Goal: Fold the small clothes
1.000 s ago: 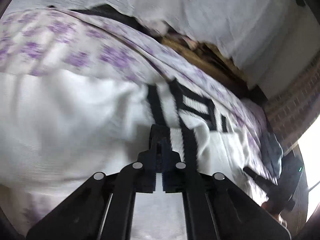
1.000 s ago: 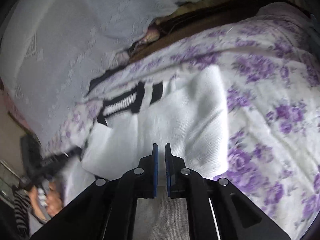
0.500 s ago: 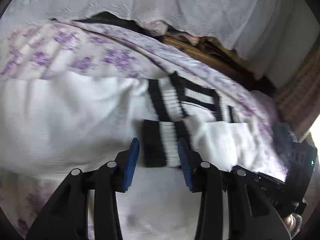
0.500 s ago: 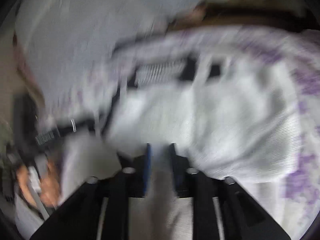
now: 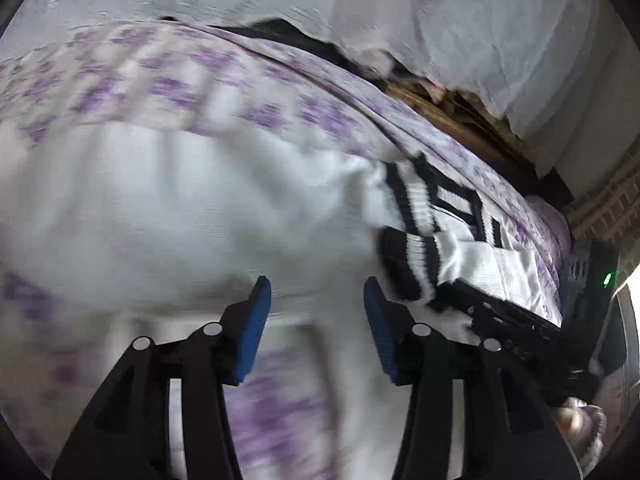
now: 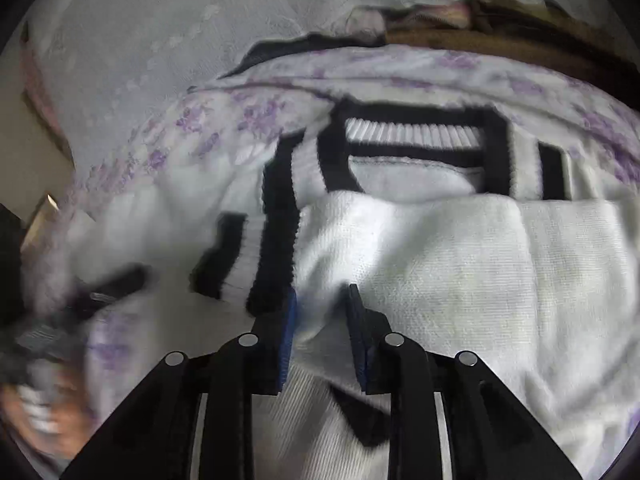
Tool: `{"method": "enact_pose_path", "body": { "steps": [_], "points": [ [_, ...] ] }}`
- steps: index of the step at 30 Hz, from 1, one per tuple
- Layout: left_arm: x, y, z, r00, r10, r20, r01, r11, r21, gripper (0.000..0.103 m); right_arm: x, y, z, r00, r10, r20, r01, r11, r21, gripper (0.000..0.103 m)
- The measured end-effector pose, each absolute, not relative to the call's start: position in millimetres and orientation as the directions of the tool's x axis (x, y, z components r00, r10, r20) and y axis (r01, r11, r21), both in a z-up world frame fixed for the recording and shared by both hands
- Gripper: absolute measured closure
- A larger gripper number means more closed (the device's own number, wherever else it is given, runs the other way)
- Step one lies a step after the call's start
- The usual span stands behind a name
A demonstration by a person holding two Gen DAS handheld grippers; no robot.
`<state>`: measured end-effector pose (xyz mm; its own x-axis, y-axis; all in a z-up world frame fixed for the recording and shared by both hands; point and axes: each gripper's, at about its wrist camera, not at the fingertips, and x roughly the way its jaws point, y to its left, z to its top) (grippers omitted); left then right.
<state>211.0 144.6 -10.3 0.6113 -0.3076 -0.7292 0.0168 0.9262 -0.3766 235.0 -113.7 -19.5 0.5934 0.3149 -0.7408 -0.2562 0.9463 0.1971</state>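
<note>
Left wrist view: the left hand-held gripper (image 5: 317,308) hangs spread wide over the white sweater (image 5: 180,208), which lies on the purple-flowered bedsheet (image 5: 168,80), pinching nothing. Right wrist view: the right hand-held gripper (image 6: 322,312) sits partly spread, a fold of sweater (image 6: 460,264) between its blue pads (image 6: 287,336); black-striped cuffs (image 6: 256,256) lie left.

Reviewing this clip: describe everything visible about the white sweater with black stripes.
The white sweater is knit, with black-striped ribbed neckband and cuffs. It lies on the purple floral bedspread, body folded up toward the collar, one striped cuff laid across it. Both the right gripper and left gripper hover open at its near edge.
</note>
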Motion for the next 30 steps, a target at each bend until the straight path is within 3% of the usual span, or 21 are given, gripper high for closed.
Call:
{"method": "enact_pose_path", "body": {
  "steps": [2, 6, 7, 12, 16, 20, 21, 25, 30],
  "points": [
    [198, 175, -4, 0.63, -0.285, -0.722, -0.012, 0.927, -0.376, 0.044, 226, -118, -16, 0.619, 0.327, -0.714, -0.247, 0.944, 0.218, 0.076],
    [173, 259, -4, 0.678, -0.214, -0.704, -0.126, 0.909, -0.398, 0.039, 213, -124, -6, 0.643, 0.32, -0.696, -0.214, 0.947, 0.238, 0.07],
    [172, 281, -8, 0.685, -0.224, -0.693, -0.165, 0.879, -0.447, 0.04, 208, -120, -2, 0.65, 0.316, -0.691, -0.216, 0.949, 0.231, 0.066],
    [185, 359, -34, 0.739, -0.329, -0.588, -0.265, 0.66, -0.703, 0.041, 193, -86, 6, 0.655, 0.349, -0.671, -0.287, 0.935, 0.207, 0.061],
    [195, 375, -38, 0.764, -0.328, -0.556, -0.261, 0.631, -0.73, 0.049, 177, -66, 5, 0.679, 0.374, -0.631, -0.331, 0.924, 0.192, 0.055],
    [200, 391, -46, 0.78, -0.304, -0.548, -0.288, 0.602, -0.745, 0.079, 176, -77, 0, 0.686, 0.394, -0.612, -0.308, 0.919, 0.246, 0.055],
    [199, 394, -49, 0.782, -0.314, -0.537, -0.294, 0.574, -0.764, 0.082, 176, -86, 0, 0.69, 0.406, -0.599, -0.29, 0.913, 0.285, 0.055],
    [198, 398, -46, 0.789, -0.297, -0.537, -0.295, 0.584, -0.757, 0.083, 175, -105, 0, 0.693, 0.424, -0.583, -0.248, 0.9, 0.36, 0.055],
    [193, 376, -19, 0.784, -0.211, -0.583, -0.287, 0.711, -0.643, 0.086, 170, -125, 10, 0.709, 0.414, -0.571, -0.214, 0.898, 0.385, 0.054]
  ]
}}
